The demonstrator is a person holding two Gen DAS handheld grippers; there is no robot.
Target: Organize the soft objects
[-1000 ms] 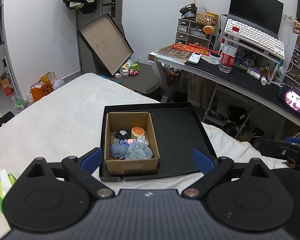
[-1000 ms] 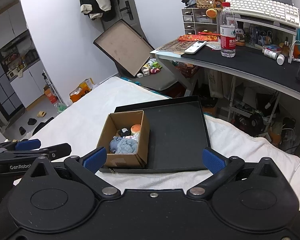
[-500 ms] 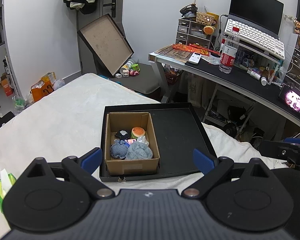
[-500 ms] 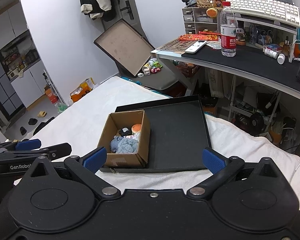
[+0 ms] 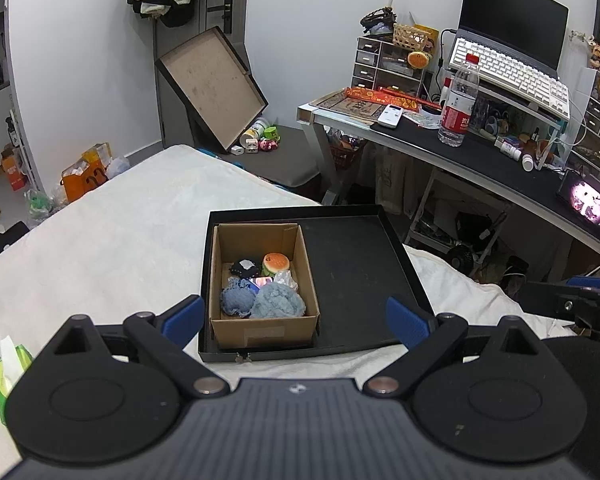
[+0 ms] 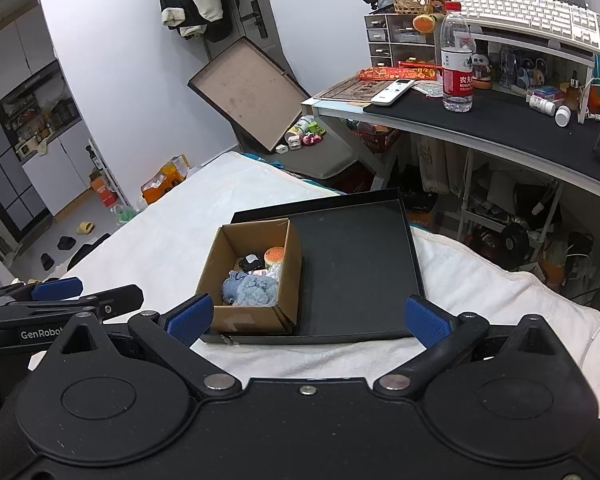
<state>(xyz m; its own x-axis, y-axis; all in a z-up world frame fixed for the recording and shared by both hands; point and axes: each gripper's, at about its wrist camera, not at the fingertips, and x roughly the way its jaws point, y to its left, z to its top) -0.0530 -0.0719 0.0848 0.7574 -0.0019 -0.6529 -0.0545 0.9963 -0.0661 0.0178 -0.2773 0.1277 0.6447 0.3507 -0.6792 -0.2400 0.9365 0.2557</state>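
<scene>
While both grippers hang back over the near edge of the bed [image 5: 112,240], the left gripper [image 5: 294,318] stands with its blue-padded fingers spread wide and nothing between them; the right gripper [image 6: 308,318] is spread just as wide and equally bare.

Just past them, a shallow black tray [image 5: 356,268] with a low rim lies on the white, fleecy cover. A cardboard box [image 5: 266,330] sits in the tray's left half, pushed into its near-left corner; the right half shows only flat matte black.

Inside the box the soft things crowd the near end: a pale blue fuzzy ball [image 5: 278,302] in the near-right corner, a darker blue knitted clump [image 5: 236,300] touching it on the left, then a small black plush [image 5: 245,267] and a glossy burger-shaped squishy [image 5: 276,263] side by side, with a crinkled silvery scrap [image 5: 286,279] by the right wall.

This fits either a box yet to be emptied onto the tray or one already filled from it. Any grasp would need a gentle squeeze: yarn and foam give easily and snag.
</scene>
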